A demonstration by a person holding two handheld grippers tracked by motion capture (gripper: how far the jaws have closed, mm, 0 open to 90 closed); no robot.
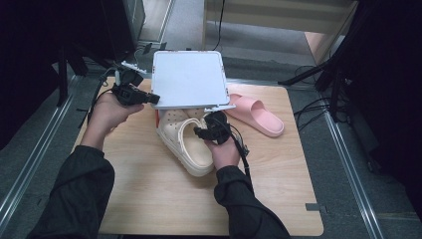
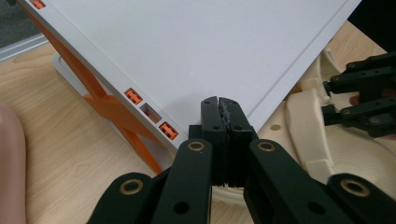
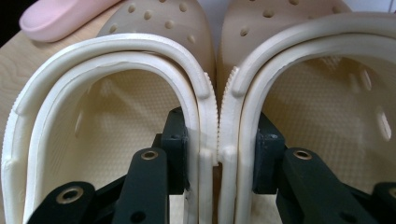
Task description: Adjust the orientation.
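Your right hand (image 1: 225, 152) comes in low over the worktop (image 1: 149, 199), forearm angled inward, and your right gripper (image 1: 209, 130) reaches forward into the cream clogs (image 1: 186, 142). Its jaws are clamped on the two inner walls of the pair, one jaw inside each shoe, the walls pressed together between them. Just ahead of those jaws the heel straps (image 3: 140, 51) arch over, and beyond them sit the holed toe caps. Past the jaws and off to one side, the pink slide (image 1: 256, 115) lies on the wood, apart from the clogs.

Your left hand (image 1: 110, 112) is held higher, wrist cocked, with the left gripper (image 1: 149, 98) pointing across at the white lid (image 1: 188, 79). Its jaws are nearly shut, pinching the lid's near corner edge between them. The lid tilts up and away from the jaws, over the clogs' toes. Beneath it, beside the jaws, orange braces (image 2: 109, 105) of the white box (image 2: 65, 70) show.
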